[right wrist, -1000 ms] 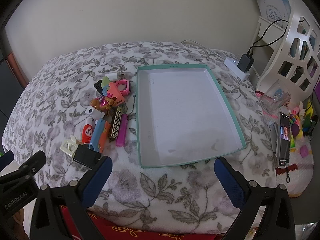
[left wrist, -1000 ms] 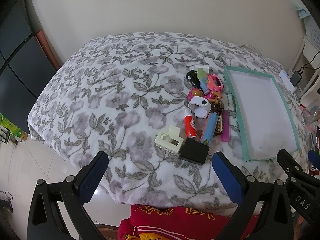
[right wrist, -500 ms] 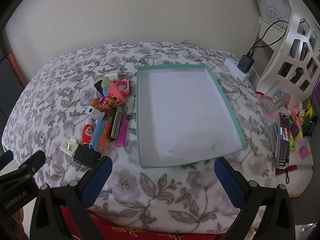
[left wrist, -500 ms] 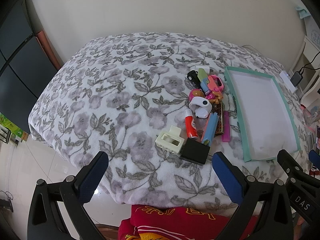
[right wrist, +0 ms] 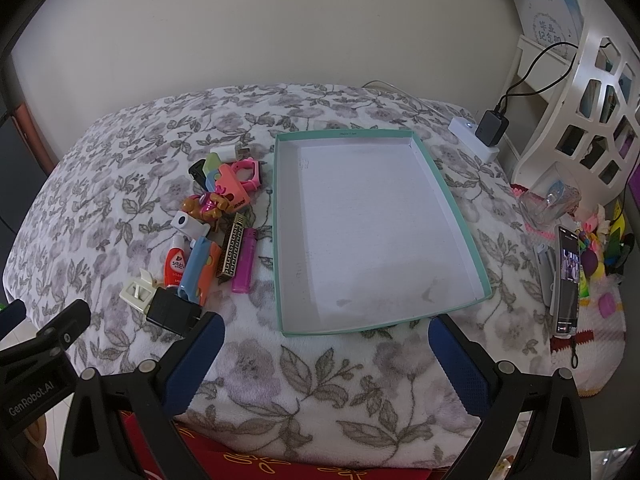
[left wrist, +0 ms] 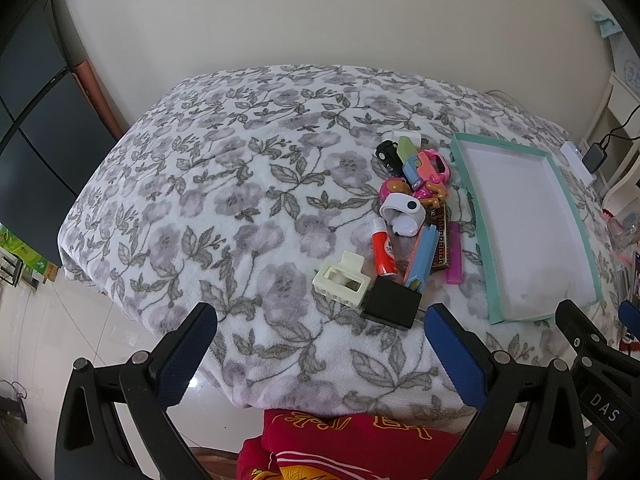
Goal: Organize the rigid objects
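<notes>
Both tools hang above the near edge of a floral blanket (left wrist: 224, 208) with jaws spread wide and nothing between them: the left tool (left wrist: 320, 344) sits at 6 o'clock in its own view, the right tool (right wrist: 326, 354) likewise in its own. The pile of small rigid things lies on the blanket just left of the teal-rimmed tray (right wrist: 448, 196), whose white floor is bare. From the left wrist the pile stands at about 2 o'clock — a cream hair claw (left wrist: 341, 280) touching a black block (left wrist: 393, 304), a red tube (left wrist: 383, 252), a blue clip (left wrist: 420, 258), a white ring-shaped piece (left wrist: 402, 214) and a magenta lighter (left wrist: 454, 258) nearest the tray. The right wrist shows the same pile at 9 to 10 o'clock, and adds what the other view cuts off: a phone (right wrist: 566, 280) lit at 3 o'clock beside a clear cup (right wrist: 550, 198), and a white lattice shelf (right wrist: 592, 92) at 2 o'clock. Only the left view takes in the dark cabinet (left wrist: 36, 120) at 9 o'clock.
</notes>
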Tool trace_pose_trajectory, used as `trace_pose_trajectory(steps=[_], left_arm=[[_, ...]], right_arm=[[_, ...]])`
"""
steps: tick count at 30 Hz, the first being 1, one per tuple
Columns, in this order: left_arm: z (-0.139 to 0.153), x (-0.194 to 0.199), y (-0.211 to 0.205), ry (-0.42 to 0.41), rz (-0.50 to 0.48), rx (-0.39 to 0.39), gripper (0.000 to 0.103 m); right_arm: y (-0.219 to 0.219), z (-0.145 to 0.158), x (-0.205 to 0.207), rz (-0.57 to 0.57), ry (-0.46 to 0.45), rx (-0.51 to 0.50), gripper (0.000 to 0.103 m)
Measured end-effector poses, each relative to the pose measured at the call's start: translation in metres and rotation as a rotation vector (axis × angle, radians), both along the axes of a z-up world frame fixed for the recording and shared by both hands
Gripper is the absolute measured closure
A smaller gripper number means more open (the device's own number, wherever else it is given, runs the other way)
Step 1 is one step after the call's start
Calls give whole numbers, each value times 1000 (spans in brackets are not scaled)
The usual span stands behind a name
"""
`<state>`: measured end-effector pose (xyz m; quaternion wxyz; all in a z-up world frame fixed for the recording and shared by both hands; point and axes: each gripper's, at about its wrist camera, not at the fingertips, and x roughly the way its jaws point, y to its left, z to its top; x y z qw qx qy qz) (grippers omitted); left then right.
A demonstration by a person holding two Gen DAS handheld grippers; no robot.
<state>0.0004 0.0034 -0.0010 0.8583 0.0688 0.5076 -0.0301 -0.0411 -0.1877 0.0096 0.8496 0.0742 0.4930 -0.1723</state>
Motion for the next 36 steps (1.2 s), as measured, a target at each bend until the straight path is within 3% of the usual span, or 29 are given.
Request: trace_pose_trajectory(steps=[26, 30, 36], left_arm=[[-1, 4, 2, 15, -25, -18, 0], [12, 14, -2, -44, -64, -15, 0], [33, 50, 3, -56, -50, -128, 0]], right_arm=[[-4, -1, 0, -5, -4, 20, 0], [-10, 9, 10, -19, -25, -9, 0], [-14, 29, 38, -29, -85, 10, 0]])
